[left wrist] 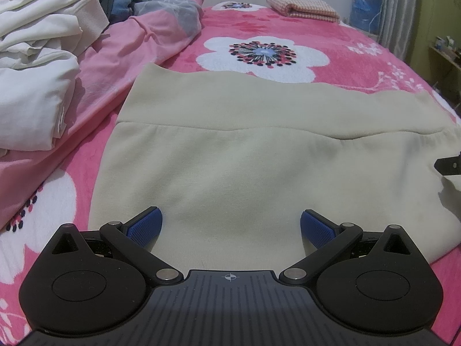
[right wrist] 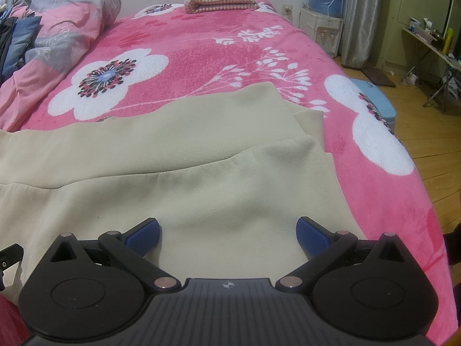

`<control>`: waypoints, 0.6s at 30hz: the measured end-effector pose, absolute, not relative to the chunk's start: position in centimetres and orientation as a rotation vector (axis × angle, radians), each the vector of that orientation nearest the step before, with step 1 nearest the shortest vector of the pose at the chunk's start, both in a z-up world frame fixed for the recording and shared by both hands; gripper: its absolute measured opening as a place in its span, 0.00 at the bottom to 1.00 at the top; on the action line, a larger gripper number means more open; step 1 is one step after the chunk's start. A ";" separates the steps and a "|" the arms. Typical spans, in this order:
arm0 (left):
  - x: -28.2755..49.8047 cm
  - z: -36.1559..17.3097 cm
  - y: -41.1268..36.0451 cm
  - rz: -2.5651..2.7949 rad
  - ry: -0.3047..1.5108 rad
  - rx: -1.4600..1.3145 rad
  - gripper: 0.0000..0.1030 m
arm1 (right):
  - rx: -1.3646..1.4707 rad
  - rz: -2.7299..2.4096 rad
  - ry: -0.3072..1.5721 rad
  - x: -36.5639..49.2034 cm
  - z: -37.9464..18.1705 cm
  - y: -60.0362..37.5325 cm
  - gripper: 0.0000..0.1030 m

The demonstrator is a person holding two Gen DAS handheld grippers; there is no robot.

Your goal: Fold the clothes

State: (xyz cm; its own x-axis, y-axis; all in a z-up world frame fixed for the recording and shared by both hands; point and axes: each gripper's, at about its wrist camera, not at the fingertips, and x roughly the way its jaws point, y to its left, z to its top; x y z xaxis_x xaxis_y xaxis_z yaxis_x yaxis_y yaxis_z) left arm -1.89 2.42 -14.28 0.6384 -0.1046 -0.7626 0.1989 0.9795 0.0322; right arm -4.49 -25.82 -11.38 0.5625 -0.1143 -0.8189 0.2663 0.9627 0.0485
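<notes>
A beige garment (left wrist: 259, 167) lies spread flat on the bed (left wrist: 331, 31), its wide ribbed band (left wrist: 245, 101) at the far side and a seam running across below the band. In the right wrist view the same garment (right wrist: 173, 178) reaches close to the bed's right edge, where a second layer of its cloth (right wrist: 314, 124) peeks out from under the band's corner.

The left tongs (left wrist: 230, 226) sit low over the near part of the garment, released, with the blue pads (left wrist: 145, 226) wide apart and bare cloth between them. The right tongs (right wrist: 229, 232) are likewise released over the garment's right part, their pads (right wrist: 312, 235) spread and holding nothing. A black piece of the right tool shows at the right edge of the left view, and a piece of the left tool at the left edge of the right view.

The bed carries a pink blanket (right wrist: 201, 49) with large white flowers. To the left of the garment is a heap of white clothes (left wrist: 37, 66), and beyond it a crumpled pink and grey quilt (left wrist: 161, 17). A folded checked cloth (left wrist: 302, 7) rests at the far end of the bed. Past the bed's right side stand a water dispenser (right wrist: 322, 26) with a blue bottle, a grey curtain (right wrist: 360, 17), a blue stool (right wrist: 377, 98) on the wooden floor, and a folding table (right wrist: 432, 43) with small items on it
</notes>
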 end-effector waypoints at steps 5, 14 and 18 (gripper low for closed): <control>-1.8 -13.9 2.4 -0.198 0.875 0.146 1.00 | 0.182 -0.220 0.949 -4.5 -11.4 -26.0 1.00; -2.9 -12.2 4.4 -0.266 0.812 0.134 1.00 | 0.187 -0.212 0.946 -4.4 -11.4 -26.3 1.00; -2.7 -12.9 5.4 -0.218 0.848 0.154 1.00 | 0.187 -0.211 0.945 -4.4 -11.4 -26.3 1.00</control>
